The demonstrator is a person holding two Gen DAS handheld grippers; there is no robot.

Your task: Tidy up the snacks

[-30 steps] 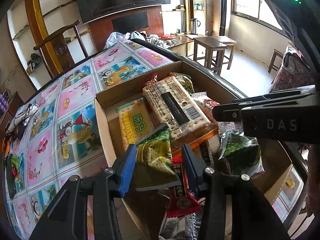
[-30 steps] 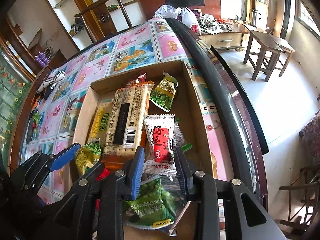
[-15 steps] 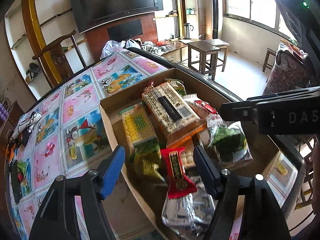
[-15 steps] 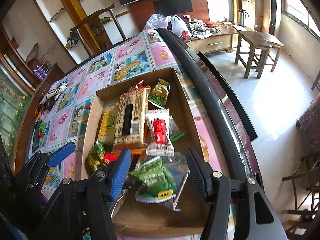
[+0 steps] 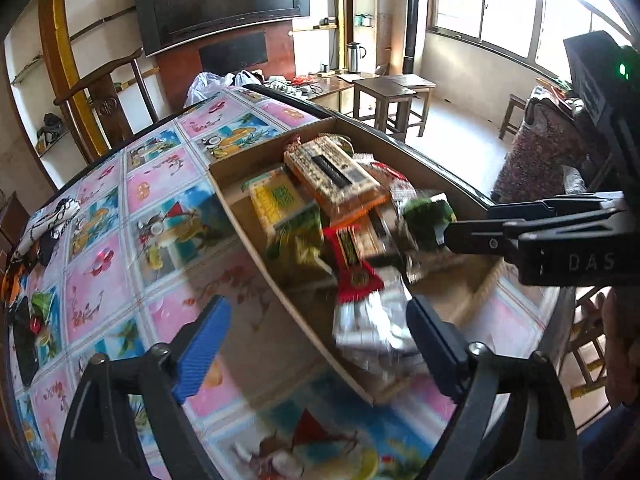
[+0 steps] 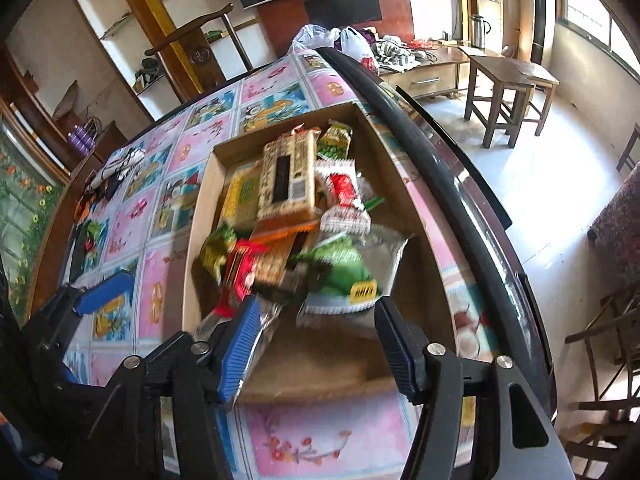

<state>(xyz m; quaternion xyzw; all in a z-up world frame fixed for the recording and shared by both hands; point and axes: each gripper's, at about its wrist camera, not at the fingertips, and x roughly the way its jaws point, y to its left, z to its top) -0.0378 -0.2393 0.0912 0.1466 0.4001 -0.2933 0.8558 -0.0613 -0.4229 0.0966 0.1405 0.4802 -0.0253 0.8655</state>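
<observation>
— Grippers first?
— Left gripper [image 5: 316, 344] and right gripper [image 6: 316, 344] have just been opening; both gape, holding nothing.
— Snacks?
— Heaped in the shallow brown cardboard box [image 6: 404, 196] beside the table's dark curved edge [image 6: 432, 136]; floral tablecloth [image 5: 104, 264] bare leftward.

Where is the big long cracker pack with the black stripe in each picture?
Left wrist view: the cracker pack lies at the far end of the cardboard box, just above the middle of the picture.
Right wrist view: the cracker pack lies in the far half of the box, left of the red and white packet.
Shared landmark: the yellow packet beside the cracker pack, on its left in both views.
</observation>
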